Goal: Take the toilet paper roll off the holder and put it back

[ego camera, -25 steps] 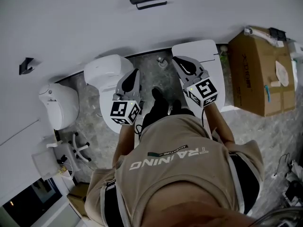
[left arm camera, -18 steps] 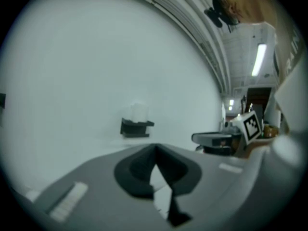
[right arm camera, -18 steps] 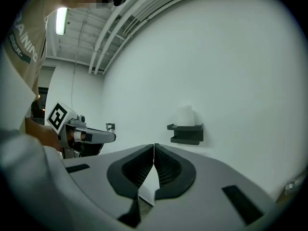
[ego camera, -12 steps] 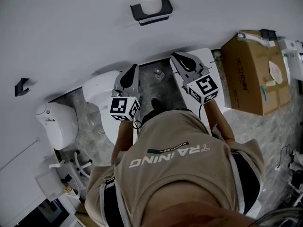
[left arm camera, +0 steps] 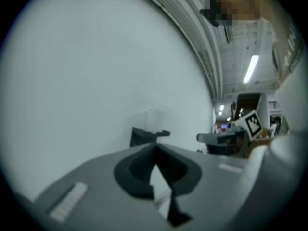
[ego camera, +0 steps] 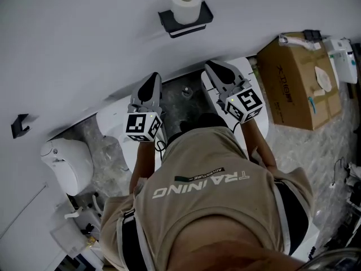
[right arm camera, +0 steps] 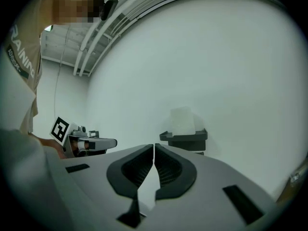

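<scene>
A white toilet paper roll (ego camera: pixel 186 4) stands upright on a black holder (ego camera: pixel 187 20) fixed to the white wall. Both grippers point level at the wall, below the holder in the head view and apart from it. My left gripper (ego camera: pixel 153 77) is shut with nothing between its jaws, and so is my right gripper (ego camera: pixel 208 66). In the left gripper view the roll (left arm camera: pixel 153 118) and holder (left arm camera: pixel 146 136) lie straight ahead past the shut tips (left arm camera: pixel 155 149). In the right gripper view the roll (right arm camera: pixel 183 120) and holder (right arm camera: pixel 186 139) sit ahead and slightly right of the shut tips (right arm camera: pixel 154 146).
A white toilet (ego camera: pixel 115 122) stands on the floor under the left gripper, with another white fixture (ego camera: pixel 65 158) further left. A cardboard box (ego camera: pixel 296 86) stands against the wall at the right. A small black hook (ego camera: pixel 20 125) is on the wall at the left.
Both grippers have moved toward the wall. The roll and holder have come further into the head view and now sit closer above the gripper tips.
</scene>
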The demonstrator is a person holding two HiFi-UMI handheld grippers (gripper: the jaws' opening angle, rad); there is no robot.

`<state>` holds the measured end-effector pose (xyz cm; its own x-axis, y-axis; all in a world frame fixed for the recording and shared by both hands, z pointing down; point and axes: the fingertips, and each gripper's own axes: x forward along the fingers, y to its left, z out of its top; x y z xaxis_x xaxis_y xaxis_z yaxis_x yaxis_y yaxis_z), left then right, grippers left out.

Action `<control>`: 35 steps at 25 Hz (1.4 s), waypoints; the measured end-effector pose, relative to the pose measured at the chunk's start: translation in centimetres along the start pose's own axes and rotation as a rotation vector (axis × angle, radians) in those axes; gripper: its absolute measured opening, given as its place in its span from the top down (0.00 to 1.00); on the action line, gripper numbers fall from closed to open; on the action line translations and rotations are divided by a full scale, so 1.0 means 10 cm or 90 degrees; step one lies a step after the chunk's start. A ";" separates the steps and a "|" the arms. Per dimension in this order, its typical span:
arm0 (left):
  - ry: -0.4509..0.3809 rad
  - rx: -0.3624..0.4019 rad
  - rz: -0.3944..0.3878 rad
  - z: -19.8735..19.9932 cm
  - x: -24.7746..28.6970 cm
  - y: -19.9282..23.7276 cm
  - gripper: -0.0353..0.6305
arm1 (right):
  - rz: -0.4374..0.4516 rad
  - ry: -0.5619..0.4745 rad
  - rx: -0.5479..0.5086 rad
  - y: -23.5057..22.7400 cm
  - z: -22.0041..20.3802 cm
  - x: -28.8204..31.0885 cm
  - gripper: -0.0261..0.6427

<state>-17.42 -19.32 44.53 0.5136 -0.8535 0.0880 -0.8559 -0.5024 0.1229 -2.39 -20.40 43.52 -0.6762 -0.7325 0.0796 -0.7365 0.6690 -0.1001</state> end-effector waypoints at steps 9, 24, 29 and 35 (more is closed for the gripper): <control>-0.021 0.020 0.046 0.21 0.36 0.28 0.94 | -0.004 -0.013 -0.003 -0.42 0.20 0.29 0.94; 0.018 0.026 0.097 0.35 1.04 0.30 0.94 | 0.096 -0.018 -0.027 -0.92 0.57 0.83 0.94; 0.026 0.030 0.094 0.35 1.08 0.37 0.94 | 0.105 -0.016 -0.032 -0.91 0.60 0.96 0.94; 0.023 0.027 0.071 0.34 1.05 0.48 0.94 | 0.060 0.053 -0.047 -0.90 0.60 1.18 0.41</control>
<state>-16.34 -31.21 42.65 0.4157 -0.8995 0.1347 -0.9095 -0.4102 0.0677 -3.57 -35.81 39.44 -0.7394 -0.6550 0.1558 -0.6671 0.7440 -0.0381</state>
